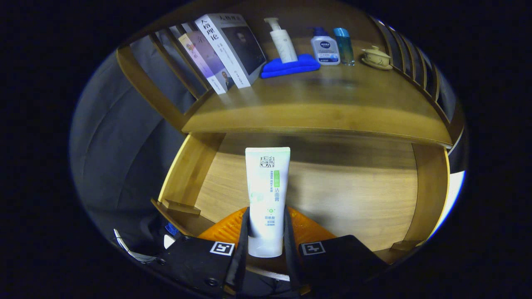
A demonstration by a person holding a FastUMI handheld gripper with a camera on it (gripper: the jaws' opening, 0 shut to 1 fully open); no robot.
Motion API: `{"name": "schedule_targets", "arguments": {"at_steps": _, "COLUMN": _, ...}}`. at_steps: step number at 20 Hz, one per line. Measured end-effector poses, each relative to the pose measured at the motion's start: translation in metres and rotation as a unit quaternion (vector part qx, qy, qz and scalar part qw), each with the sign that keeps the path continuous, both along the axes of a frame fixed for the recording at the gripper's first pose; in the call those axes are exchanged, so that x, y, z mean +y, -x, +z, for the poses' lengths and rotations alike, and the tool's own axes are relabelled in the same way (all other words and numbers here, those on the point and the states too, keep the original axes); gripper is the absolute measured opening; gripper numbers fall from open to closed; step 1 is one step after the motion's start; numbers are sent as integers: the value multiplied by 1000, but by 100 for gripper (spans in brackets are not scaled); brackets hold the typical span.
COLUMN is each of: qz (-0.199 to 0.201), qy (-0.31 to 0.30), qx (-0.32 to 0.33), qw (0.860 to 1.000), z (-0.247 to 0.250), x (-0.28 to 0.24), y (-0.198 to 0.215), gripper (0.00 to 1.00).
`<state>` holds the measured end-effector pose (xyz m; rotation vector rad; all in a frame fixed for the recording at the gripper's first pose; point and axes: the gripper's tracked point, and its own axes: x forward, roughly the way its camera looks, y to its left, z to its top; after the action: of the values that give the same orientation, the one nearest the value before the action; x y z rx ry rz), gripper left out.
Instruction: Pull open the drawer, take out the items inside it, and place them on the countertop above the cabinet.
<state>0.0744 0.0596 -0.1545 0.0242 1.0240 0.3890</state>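
My gripper (pixel 266 230) is shut on a white tube with green print (pixel 267 195), both fingers pressing its lower half. The tube stands up between the fingers, its flat crimped end pointing toward the countertop. Below and behind the tube lies the open wooden drawer (pixel 187 174), pulled out, its pale bottom panel bare around the tube. The wooden countertop (pixel 324 104) runs across just beyond and above the tube's top end.
On the countertop stand leaning books (pixel 230 50), a white pump bottle (pixel 283 41) on a blue cloth (pixel 291 66), a blue-capped white bottle (pixel 325 50), a clear blue bottle (pixel 344 45) and a lidded teacup on a saucer (pixel 377 57). Slatted wooden rails flank both sides.
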Motion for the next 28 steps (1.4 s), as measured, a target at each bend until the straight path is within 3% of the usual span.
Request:
{"name": "schedule_targets", "arguments": {"at_steps": 4, "qz": -14, "qy": -20, "qx": -42, "qw": 999, "z": 39, "x": -7, "y": -21, "gripper": 44}}
{"name": "schedule_targets", "arguments": {"at_steps": 11, "qz": -92, "qy": -8, "qx": -94, "qw": 991, "z": 73, "x": -26, "y": -101, "gripper": 44}}
{"name": "schedule_targets", "arguments": {"at_steps": 18, "qz": -139, "qy": -6, "qx": -81, "qw": 987, "z": 73, "x": -29, "y": -170, "gripper": 44}}
{"name": "schedule_targets", "arguments": {"at_steps": 25, "qz": -172, "qy": -13, "qx": -43, "qw": 984, "z": 43, "x": -27, "y": -199, "gripper": 44}}
{"name": "schedule_targets", "arguments": {"at_steps": 28, "qz": -179, "qy": -28, "qx": -46, "qw": 982, "z": 50, "x": -20, "y": -199, "gripper": 55}}
